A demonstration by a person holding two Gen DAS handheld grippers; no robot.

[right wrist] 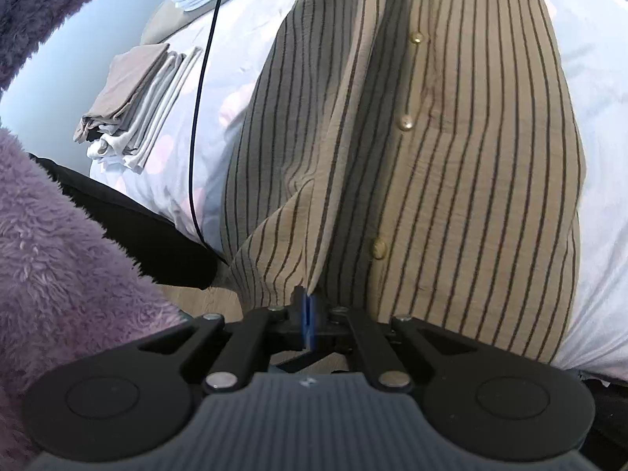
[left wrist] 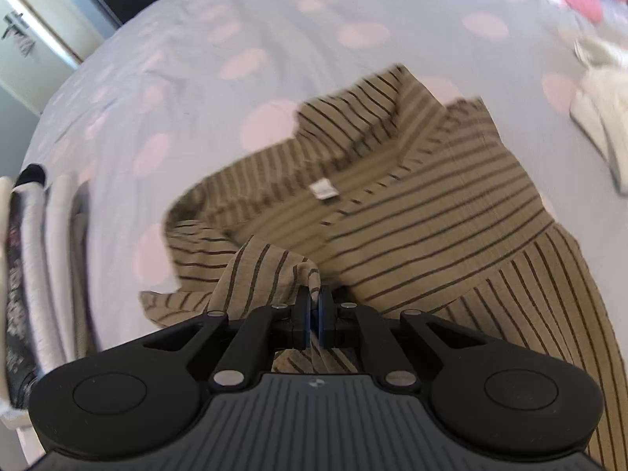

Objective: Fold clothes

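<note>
Crinkled tan striped shirt (left wrist: pixel 412 204) sprawls mid-frame across the soft dotted bedsheet (left wrist: pixel 196 59); left gripper (left wrist: pixel 314 302) pinches a bunched fold, right gripper (right wrist: pixel 309 302) clamps its hem, fluffy purple sleeve (right wrist: pixel 59 235) lower left, folded stack (right wrist: pixel 133 106) upper left

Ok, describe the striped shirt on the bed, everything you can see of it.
The striped shirt is tan, thin crinkled fabric with dark narrow stripes. It has a collar with a small white label inside and a row of pale gold buttons down the closed front. It lies spread, partly rumpled, on the dotted white bedsheet. The left gripper is shut on a fold near the collar; the right gripper pinches its lower edge.
</note>
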